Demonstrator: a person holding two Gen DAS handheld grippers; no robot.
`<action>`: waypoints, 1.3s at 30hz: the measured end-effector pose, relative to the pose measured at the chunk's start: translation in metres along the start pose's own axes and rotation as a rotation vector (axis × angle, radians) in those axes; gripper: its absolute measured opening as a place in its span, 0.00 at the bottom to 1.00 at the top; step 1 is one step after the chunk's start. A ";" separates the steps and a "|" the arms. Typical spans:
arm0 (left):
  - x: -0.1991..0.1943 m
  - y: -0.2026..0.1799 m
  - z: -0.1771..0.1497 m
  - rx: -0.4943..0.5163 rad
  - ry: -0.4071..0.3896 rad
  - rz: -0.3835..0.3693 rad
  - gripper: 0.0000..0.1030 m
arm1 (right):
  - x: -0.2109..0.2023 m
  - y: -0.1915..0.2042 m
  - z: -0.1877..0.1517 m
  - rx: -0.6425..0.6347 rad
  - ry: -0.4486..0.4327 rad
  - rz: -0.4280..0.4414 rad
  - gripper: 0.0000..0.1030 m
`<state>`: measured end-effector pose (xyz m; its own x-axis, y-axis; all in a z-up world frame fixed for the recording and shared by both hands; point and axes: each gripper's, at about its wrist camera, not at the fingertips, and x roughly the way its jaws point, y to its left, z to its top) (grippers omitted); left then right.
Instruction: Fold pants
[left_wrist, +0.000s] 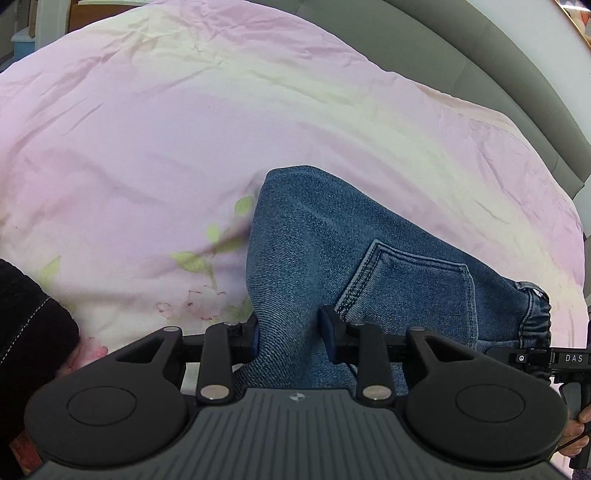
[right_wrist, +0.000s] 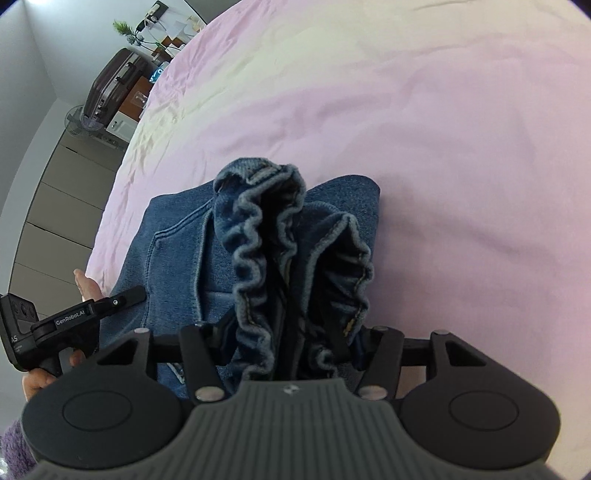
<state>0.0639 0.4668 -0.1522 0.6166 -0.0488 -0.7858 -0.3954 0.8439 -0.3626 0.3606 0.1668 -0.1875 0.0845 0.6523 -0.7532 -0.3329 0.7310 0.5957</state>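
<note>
You have one pair of blue denim pants with a gathered elastic waistband (left_wrist: 325, 236), already doubled over and lying on the pink floral quilt (left_wrist: 147, 129) that covers the bed. Both tongs are clamped on it. Your left gripper (left_wrist: 291, 332) pinches a folded thickness of denim just beside the stitched back pocket (left_wrist: 406, 280), its blue pads pressed into the cloth on either side. Your right gripper (right_wrist: 284, 343) holds the bunched, ruffled waistband (right_wrist: 266, 229), which stands up in two ridges between its fingers; the jaws sit wider here because the bundle is thick.

Expect the denim to behave as a soft, fairly heavy cloth: it should drape and sag between your two holds, not slip, and nothing about it is fragile. The elastic band will likely spring and pucker, so grip through all the layers at a seam or the hem, where the cloth is thickest.

Count: one garment, one visible back pocket, two grippers. A dark garment (left_wrist: 29, 314) lies at the left edge of the quilt.
</note>
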 end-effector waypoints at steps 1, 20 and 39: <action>0.001 -0.001 0.001 -0.006 0.004 0.003 0.34 | 0.002 0.000 -0.001 -0.006 -0.002 -0.010 0.53; -0.075 -0.101 -0.036 0.195 -0.080 0.127 0.42 | -0.106 0.077 -0.056 -0.439 -0.240 -0.229 0.50; -0.055 -0.087 -0.066 0.350 0.062 0.257 0.27 | -0.042 0.073 -0.109 -0.535 -0.157 -0.299 0.30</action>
<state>0.0191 0.3606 -0.1102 0.4824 0.1633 -0.8606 -0.2696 0.9625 0.0315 0.2309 0.1709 -0.1432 0.3700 0.4863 -0.7916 -0.6933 0.7117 0.1132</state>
